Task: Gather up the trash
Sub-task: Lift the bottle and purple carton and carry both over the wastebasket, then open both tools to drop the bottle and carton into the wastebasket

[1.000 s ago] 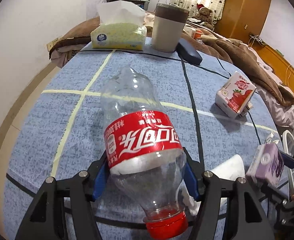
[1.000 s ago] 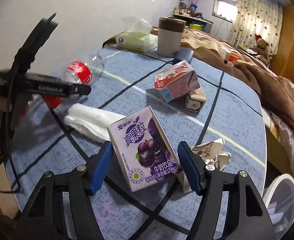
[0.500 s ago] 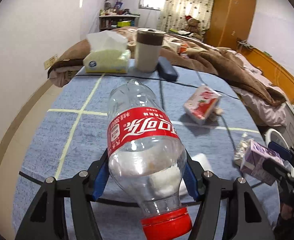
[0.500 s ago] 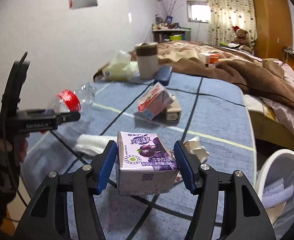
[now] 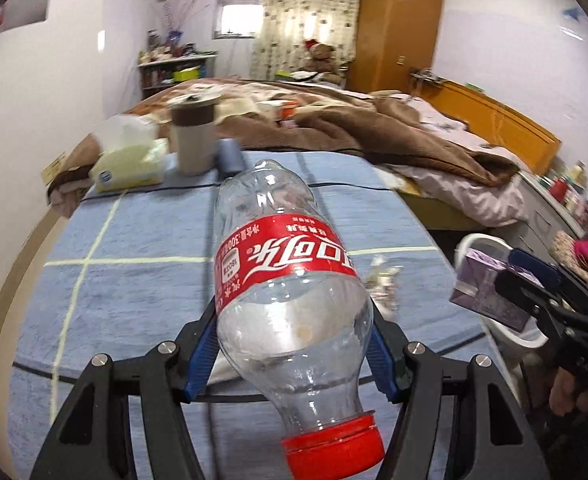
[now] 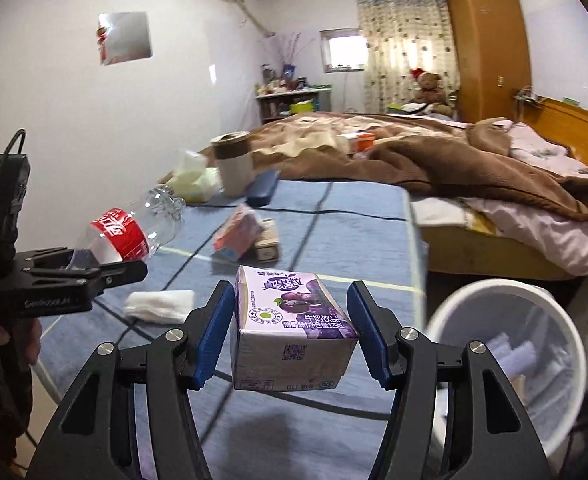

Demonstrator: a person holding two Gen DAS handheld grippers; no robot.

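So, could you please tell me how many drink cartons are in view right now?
2, perhaps more hidden. A purple drink carton is clamped in the right gripper, above the blue tablecloth. A red drink carton lies on the cloth, against a small pale box.

Bottle (image 5: 285, 280) and carton (image 6: 294, 328) above the table (image 6: 334, 216), bin (image 6: 506, 360) right of it, bed (image 6: 454, 160) behind

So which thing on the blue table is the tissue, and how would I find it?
Start at the blue table with the line pattern, then look at its near left part, below the red drink carton. The tissue lies flat there: a soft, white, crumpled wad, while the things around it are printed boxes.
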